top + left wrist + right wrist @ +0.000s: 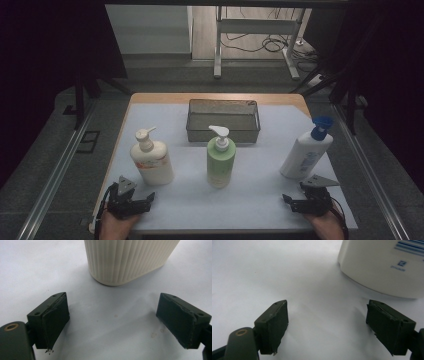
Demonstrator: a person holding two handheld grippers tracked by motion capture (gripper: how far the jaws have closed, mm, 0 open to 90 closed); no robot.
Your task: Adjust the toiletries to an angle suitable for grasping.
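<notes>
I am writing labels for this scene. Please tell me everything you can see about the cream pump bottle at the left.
The cream pump bottle stands upright on the table's pale mat, at the near left. Its body looks like plastic, oval, with fine vertical ribs in the left gripper view. An orange-toned label covers its front. A cream pump head tops it, nozzle pointing right. The left gripper lies open just in front, not touching.

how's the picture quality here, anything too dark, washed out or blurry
High view: dim overall, black at both sides, brightest on the floor beyond the table; a little soft. Left gripper view: evenly lit, the cream ribbed bottle is fairly sharp, the fingers cast faint shadows. Right gripper view: the mat is washed out at upper left, and the print on the white bottle is blurred.
</notes>
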